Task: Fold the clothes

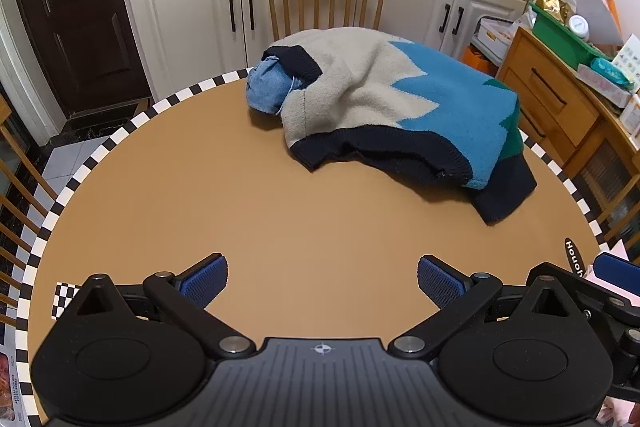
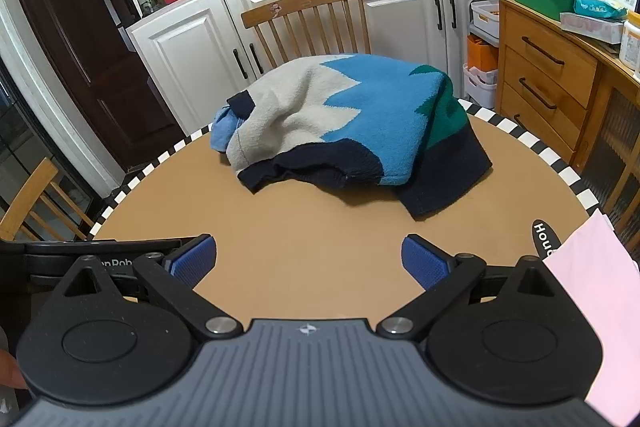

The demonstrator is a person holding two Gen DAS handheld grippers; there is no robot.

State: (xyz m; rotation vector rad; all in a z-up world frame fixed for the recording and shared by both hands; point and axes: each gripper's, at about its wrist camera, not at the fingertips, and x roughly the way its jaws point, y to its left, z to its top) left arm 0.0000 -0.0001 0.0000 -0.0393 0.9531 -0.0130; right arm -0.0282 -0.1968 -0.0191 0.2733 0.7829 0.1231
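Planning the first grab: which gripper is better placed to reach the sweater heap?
Right, marginally. Both the left gripper and right gripper are open and empty, short of the sweater. The sweater's dark hem lies nearer the right gripper's side; the heap sits right of centre in the left view.

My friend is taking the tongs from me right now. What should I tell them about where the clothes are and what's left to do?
Left tongs: open, empty, over bare table near the front edge.
Right tongs: open, empty, beside the left ones.
Clothes: the knit sweater lies in a crumpled heap on the far side of the round table, with a light blue denim piece poking out from under its left end. A pink cloth hangs at the near right edge.
Done: nothing folded yet.
Left: pull the pieces apart, spread each flat, fold them.
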